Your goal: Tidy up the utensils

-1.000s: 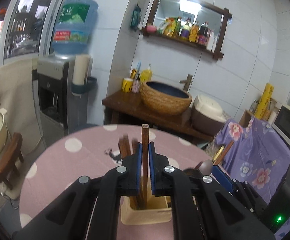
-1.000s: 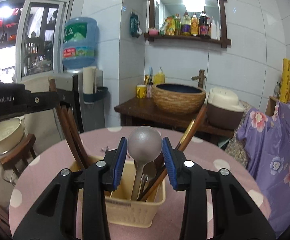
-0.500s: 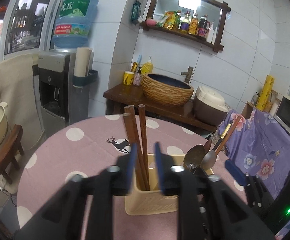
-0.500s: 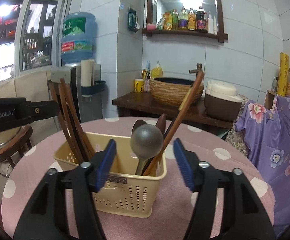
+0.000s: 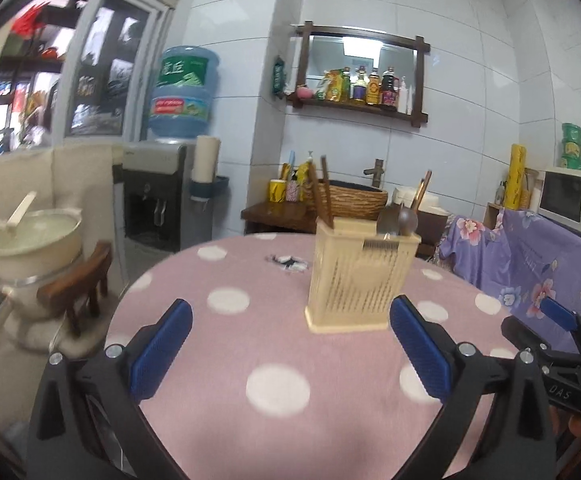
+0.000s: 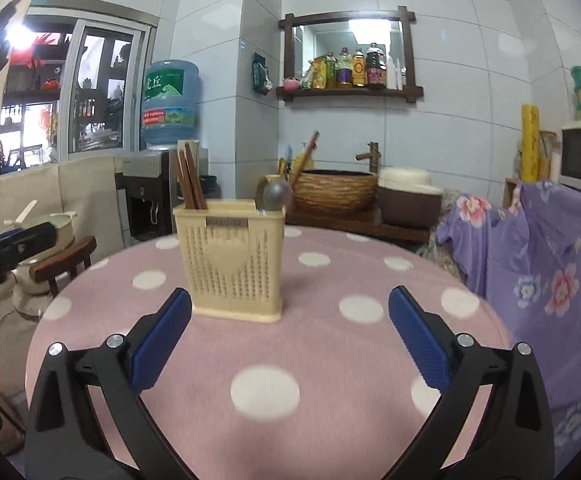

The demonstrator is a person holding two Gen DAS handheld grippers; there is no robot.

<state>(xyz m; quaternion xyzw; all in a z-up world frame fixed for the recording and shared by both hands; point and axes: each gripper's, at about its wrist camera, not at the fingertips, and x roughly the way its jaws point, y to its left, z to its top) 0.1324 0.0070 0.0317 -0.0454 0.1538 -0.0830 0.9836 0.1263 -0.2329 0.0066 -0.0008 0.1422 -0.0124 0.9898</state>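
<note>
Jaws gape wide on both the left gripper (image 5: pixel 290 344) and right gripper (image 6: pixel 289 340), holding nothing. Beyond them, mid-frame on the pink dotted desk (image 6: pixel 266 392), stands the cream utensil basket (image 6: pixel 232 264) with chopsticks (image 6: pixel 189 178) and spoons (image 6: pixel 276 194) inside.

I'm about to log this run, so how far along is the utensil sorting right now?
It looks essentially finished. The chopsticks stand in the left side of the utensil holder and the spoons in the right side. Nothing is in hand: the left gripper and right gripper are both open and empty, set back from the holder. No loose utensils show on the table, so nothing visible remains.
</note>
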